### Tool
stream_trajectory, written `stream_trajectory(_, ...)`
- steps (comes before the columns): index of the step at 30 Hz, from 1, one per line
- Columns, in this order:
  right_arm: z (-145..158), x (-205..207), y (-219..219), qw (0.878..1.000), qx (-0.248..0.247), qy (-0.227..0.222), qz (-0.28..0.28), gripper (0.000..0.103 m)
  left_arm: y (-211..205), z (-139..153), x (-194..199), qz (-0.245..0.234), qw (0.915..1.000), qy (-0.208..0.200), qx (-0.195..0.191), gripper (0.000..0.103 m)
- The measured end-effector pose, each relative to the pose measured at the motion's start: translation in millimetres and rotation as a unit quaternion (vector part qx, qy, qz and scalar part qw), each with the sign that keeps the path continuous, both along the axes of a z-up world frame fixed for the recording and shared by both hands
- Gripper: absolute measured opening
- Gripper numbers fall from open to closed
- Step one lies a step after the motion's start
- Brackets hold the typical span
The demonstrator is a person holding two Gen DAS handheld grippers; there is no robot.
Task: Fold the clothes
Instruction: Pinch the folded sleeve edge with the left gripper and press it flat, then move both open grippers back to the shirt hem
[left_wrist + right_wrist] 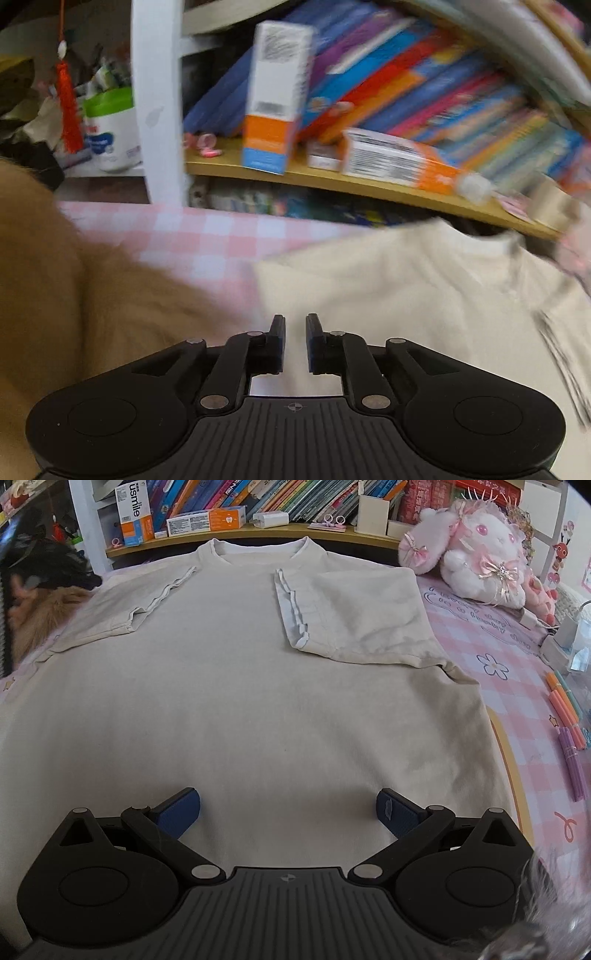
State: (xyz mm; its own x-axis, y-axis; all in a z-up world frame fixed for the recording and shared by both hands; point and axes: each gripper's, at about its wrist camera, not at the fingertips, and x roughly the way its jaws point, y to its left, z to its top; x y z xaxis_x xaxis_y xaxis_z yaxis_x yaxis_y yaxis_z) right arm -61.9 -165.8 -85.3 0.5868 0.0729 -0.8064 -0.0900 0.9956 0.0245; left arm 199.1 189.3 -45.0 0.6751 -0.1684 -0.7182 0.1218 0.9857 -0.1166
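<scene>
The cream T-shirt (236, 686) lies flat on the counter, over a pink checked cloth (524, 709), collar at the far side toward the bookshelf (258, 528) and hem toward the near side. Both short sleeves are already folded inward onto the chest: the left sleeve (122, 602) lies smooth, the right sleeve (354, 616) shows a rumpled pale cuff edge. The right hand-held gripper (288, 812) hovers over the near part of the shirt with its jaws spread wide and nothing between them. The left hand-held gripper (295, 336) has its jaws drawn narrow with a small gap, holding nothing visible; its view is motion-blurred, with the shirt (424, 295) to its right and something tan and furry (55, 277) to its left. The fabric appears to be a soft, matte knit, light and limp; it should drape and crease readily and would likely slide on the cloth beneath if dragged. Judged best hold: pinch the hem corners, both layers together, and lift evenly. A plush rabbit (476, 550) and coloured pens (569, 716) sit to the right, apart from the shirt.
</scene>
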Motion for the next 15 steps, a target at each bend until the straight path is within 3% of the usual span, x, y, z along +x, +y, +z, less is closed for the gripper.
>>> stream_trajectory(8, 3.6, -10.3, 1.6, 1.000, 0.004, 0.005, -0.014, 0.103, -30.7, 9.6, -131.1, -0.065, 0.9977, -0.012, 0.011, 0.049)
stream_trajectory(9, 4.1, -11.7, 1.8, 1.000, 0.005, 0.005, -0.016, 0.103, -34.8, 9.1, -147.7, -0.071, 0.9972, -0.015, 0.019, 0.053)
stream_trajectory(11, 6.0, -20.2, 3.2, 1.000, 0.003, 0.003, -0.023, 0.103, -41.3, 6.9, -174.9, -0.071, 0.9956, -0.030, 0.053, 0.073)
stream_trajectory(13, 8.1, -29.9, 5.1, 1.000, 0.000, 0.000, -0.031, 0.103, -46.1, 3.1, -198.0, -0.054, 0.9926, -0.051, 0.095, 0.079)
stream_trajectory(15, 10.5, -41.2, 6.4, 0.999, -0.002, -0.005, -0.039, 0.103, -46.9, 1.2, -214.3, -0.038, 0.9919, -0.057, 0.107, 0.080)
